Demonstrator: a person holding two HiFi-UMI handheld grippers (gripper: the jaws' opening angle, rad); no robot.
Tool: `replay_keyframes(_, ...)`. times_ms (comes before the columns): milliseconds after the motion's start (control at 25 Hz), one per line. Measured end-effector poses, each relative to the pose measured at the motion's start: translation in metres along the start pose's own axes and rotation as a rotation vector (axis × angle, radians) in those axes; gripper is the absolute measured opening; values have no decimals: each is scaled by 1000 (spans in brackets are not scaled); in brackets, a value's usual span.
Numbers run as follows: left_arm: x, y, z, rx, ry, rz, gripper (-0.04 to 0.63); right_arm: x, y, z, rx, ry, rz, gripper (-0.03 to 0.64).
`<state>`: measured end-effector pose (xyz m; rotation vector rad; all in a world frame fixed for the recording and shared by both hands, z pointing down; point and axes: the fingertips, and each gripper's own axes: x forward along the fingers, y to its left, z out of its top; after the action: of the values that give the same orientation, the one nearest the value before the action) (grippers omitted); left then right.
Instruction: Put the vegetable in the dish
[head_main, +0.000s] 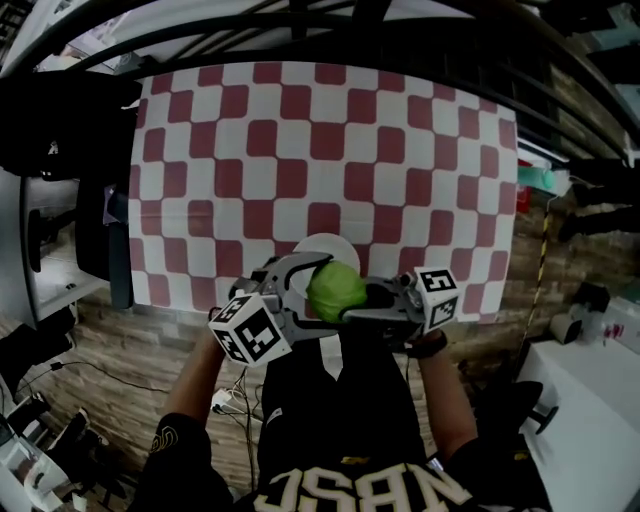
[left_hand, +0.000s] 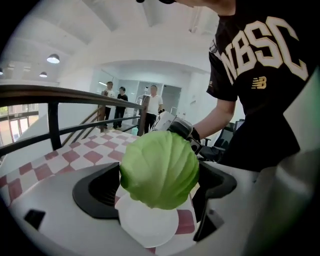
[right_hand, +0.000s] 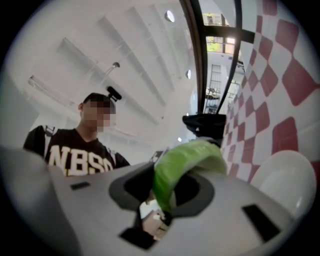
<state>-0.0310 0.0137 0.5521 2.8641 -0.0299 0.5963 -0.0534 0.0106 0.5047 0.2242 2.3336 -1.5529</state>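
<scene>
- Right, the cabbage is off the table, held between my two grippers at the near edge of the checked cloth.
- The left gripper is clenched on it. In the left gripper view the green head fills the gap from one black pad to the other.
- The right gripper comes in from the opposite side. Its own view shows the jaws pinched on a thinner green edge of the cabbage.
- The white dish sits on the cloth just beyond the grippers, and the cabbage overlaps its near part in the head view.
- From the left gripper view the dish lies directly under the cabbage. I cannot tell whether the two touch.
- In the right gripper view the dish shows beside the jaws, bare and white.
- A dark railing runs past the table, with a few people standing far behind it.
</scene>
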Motion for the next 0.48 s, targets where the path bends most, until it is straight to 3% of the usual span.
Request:
replay_keyframes(240, 3, 1, -4, 10, 6, 24, 488, -4, -5, -2, 24, 0, -12, 114)
replay_keyframes(480, 8, 12, -30, 64, 101, 109, 479, -15, -42, -20, -6, 207, -224, 181)
